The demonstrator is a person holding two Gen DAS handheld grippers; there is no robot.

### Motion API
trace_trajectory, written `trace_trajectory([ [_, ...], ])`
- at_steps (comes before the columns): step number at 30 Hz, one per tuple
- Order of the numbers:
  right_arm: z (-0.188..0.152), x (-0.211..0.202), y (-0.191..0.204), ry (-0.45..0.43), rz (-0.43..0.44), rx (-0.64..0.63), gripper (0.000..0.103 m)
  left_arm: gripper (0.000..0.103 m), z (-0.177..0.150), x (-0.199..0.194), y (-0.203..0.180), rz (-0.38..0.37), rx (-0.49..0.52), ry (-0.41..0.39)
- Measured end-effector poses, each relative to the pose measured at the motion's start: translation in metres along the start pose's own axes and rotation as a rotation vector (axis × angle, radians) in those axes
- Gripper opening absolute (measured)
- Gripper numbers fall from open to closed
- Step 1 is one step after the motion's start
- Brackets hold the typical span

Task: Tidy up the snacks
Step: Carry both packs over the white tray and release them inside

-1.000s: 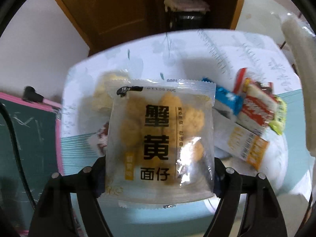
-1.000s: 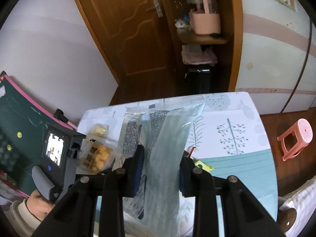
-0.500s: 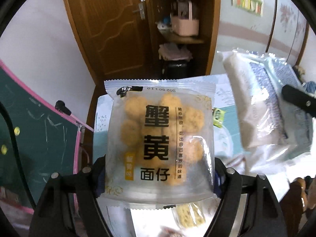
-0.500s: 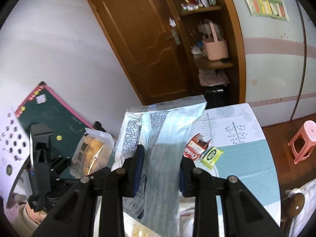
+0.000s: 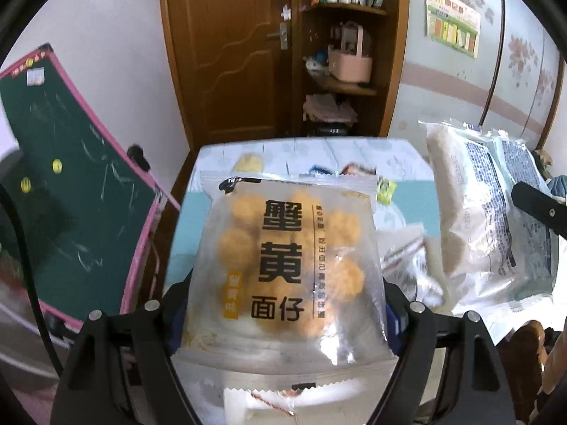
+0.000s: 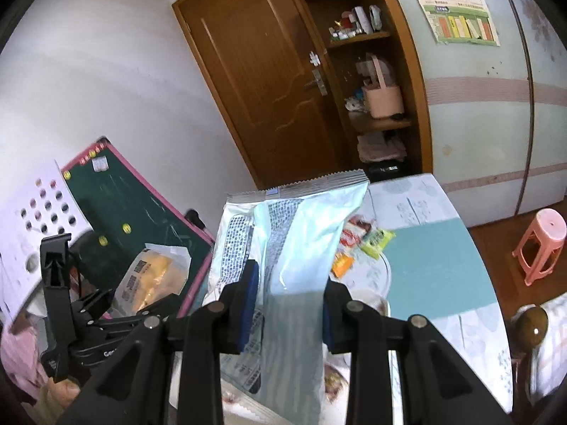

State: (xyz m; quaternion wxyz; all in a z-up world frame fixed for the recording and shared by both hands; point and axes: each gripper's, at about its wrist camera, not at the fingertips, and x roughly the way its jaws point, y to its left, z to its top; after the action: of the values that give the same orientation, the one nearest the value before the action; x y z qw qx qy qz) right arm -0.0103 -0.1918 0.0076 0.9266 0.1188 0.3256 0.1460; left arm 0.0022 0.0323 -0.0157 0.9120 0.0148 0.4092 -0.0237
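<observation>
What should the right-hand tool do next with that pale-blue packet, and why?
Probably hold its fingers shut and lower the pale-blue packet toward a bare part of the table. The right gripper clamps the packet upright, clear of the table, and the loose snacks beyond lie scattered, so letting go now would likely drop it.

Desk point(image 6: 436, 258): cloth cover, teal band, pale tree print at far end. Lying directly on it, clustered near middle: red-and-white packet point(image 6: 356, 230), yellow-green packet point(image 6: 377, 242), orange packet point(image 6: 343, 265). Far edge near door.
</observation>
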Motion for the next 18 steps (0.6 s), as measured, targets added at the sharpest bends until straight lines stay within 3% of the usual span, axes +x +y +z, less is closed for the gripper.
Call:
trace_trajectory([
  [4, -0.027, 0.011, -0.006, 0.051, -0.067, -0.002, 0.031, 0.081, -0.027, 0.02, -0.008, 0.049, 0.015, 0.034],
  [11, -0.067, 0.043, -0.01, 0.192, -0.082, 0.005, 0.031, 0.081, -0.046, 0.048, -0.01, 0.04, -0.034, 0.12],
  [18, -0.082, 0.061, -0.006, 0.274, -0.065, -0.003, 0.031, 0.081, -0.057, 0.063, -0.009, 0.049, -0.055, 0.168],
])
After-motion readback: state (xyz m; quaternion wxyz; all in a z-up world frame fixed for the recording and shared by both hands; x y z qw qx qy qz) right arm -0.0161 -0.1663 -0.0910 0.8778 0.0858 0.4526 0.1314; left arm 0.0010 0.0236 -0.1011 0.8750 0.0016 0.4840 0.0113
